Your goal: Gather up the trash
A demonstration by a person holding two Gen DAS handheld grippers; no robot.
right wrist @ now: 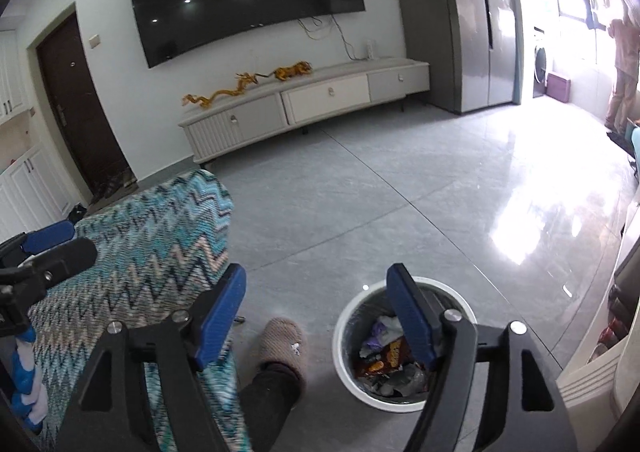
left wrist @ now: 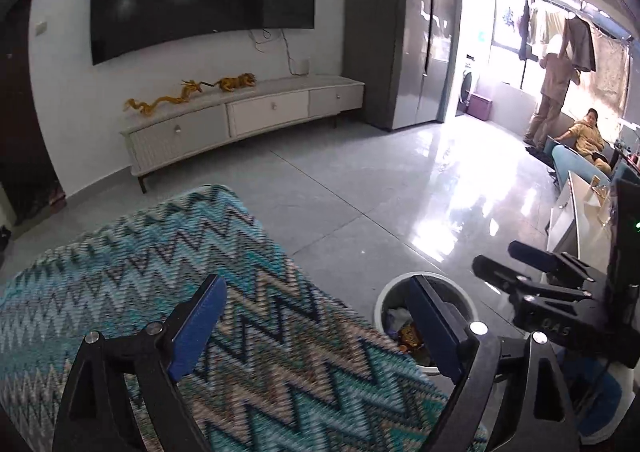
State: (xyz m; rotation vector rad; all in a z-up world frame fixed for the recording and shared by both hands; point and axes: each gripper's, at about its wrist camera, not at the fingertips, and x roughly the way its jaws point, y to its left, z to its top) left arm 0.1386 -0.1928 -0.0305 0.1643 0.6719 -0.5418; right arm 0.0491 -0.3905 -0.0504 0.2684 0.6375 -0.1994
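A white round trash bin (right wrist: 348, 352) stands on the grey tiled floor, holding snack wrappers and crumpled paper (right wrist: 384, 360). In the left wrist view the bin (left wrist: 390, 292) sits just behind the right finger. My left gripper (left wrist: 316, 300) is open and empty, above a zigzag-patterned cushion (left wrist: 160, 264). My right gripper (right wrist: 316, 292) is open and empty, above the floor, with its right finger over the bin. The right gripper also shows in the left wrist view (left wrist: 504, 260), and the left gripper shows at the left edge of the right wrist view (right wrist: 52, 244).
The zigzag cushion (right wrist: 160, 244) fills the lower left. A foot in a beige slipper (right wrist: 280, 340) rests beside the bin. A white TV cabinet (right wrist: 312, 100) with gold dragon figures, a wall TV and a grey fridge (right wrist: 480, 20) stand across the floor. A white table (left wrist: 580, 220) is at right.
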